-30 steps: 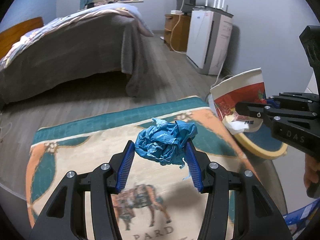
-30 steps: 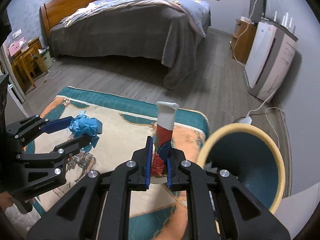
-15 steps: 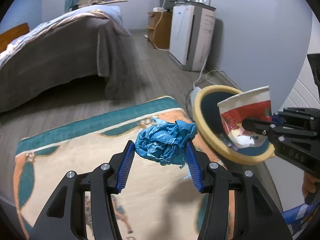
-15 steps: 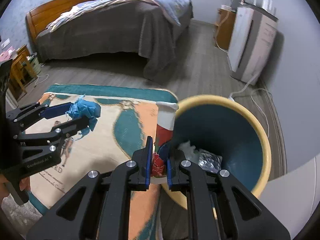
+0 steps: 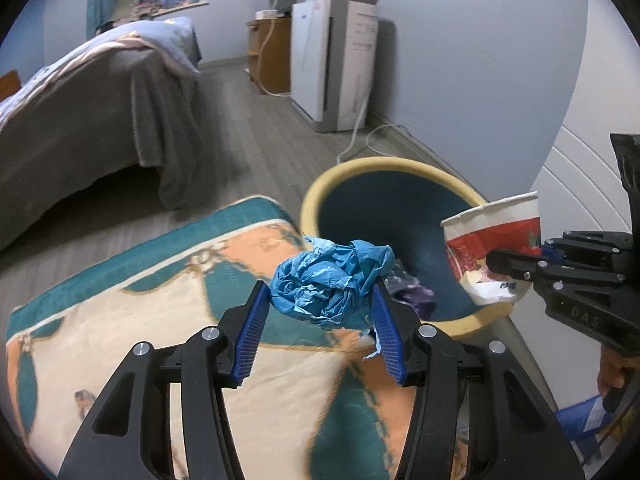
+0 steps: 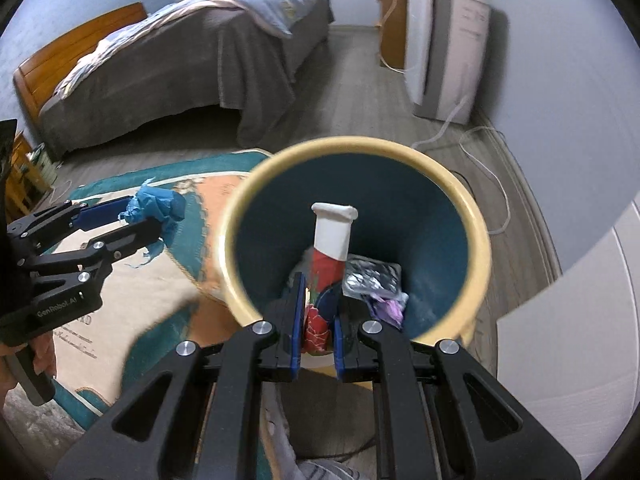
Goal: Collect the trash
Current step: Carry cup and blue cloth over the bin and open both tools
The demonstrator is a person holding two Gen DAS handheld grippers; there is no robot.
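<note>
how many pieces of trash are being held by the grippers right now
2. A crumpled blue paper wad in the left gripper over the rug; a squashed red-and-white paper cup in the right gripper above the yellow-rimmed bin.

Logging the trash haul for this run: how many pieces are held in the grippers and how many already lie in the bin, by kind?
Crumpled blue paper wad, held by left gripper: 1
Red-and-white paper cup, held by right gripper: 1
Silver foil wrapper in yellow-rimmed teal bin: 1
Purple scrap in bin: 1
Total: 4
</note>
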